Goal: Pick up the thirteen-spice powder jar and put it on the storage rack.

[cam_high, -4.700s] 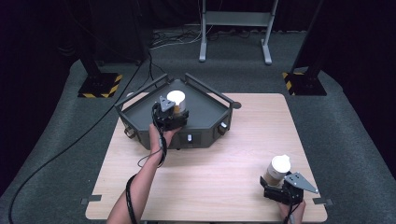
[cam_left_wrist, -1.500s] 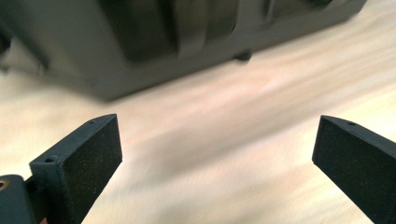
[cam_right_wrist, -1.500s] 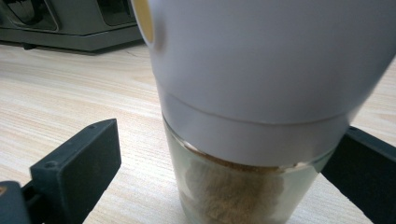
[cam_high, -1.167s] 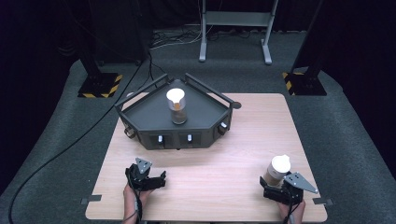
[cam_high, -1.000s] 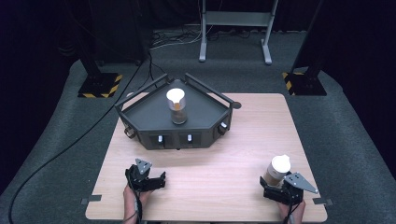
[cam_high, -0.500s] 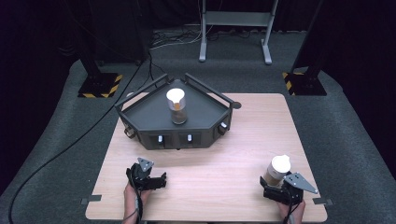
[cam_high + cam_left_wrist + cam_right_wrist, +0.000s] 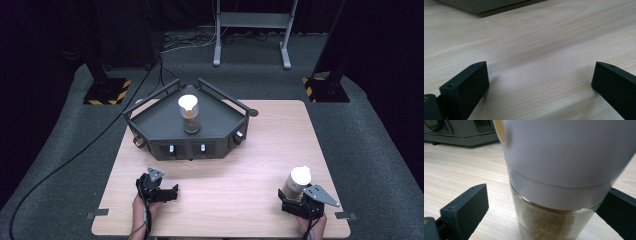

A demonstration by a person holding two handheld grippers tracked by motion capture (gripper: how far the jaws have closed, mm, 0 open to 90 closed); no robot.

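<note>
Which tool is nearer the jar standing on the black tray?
Left. The left tool sits just in front of the tray holding that jar; the right tool is off at the table's near-right corner.

In the right gripper view, the jar (image 7: 564, 170) is cut off at the top and bottom edges, so its cap top and base stay hidden. The far tray (image 7: 461, 135) is blurred, its front knobs indistinct.
</note>
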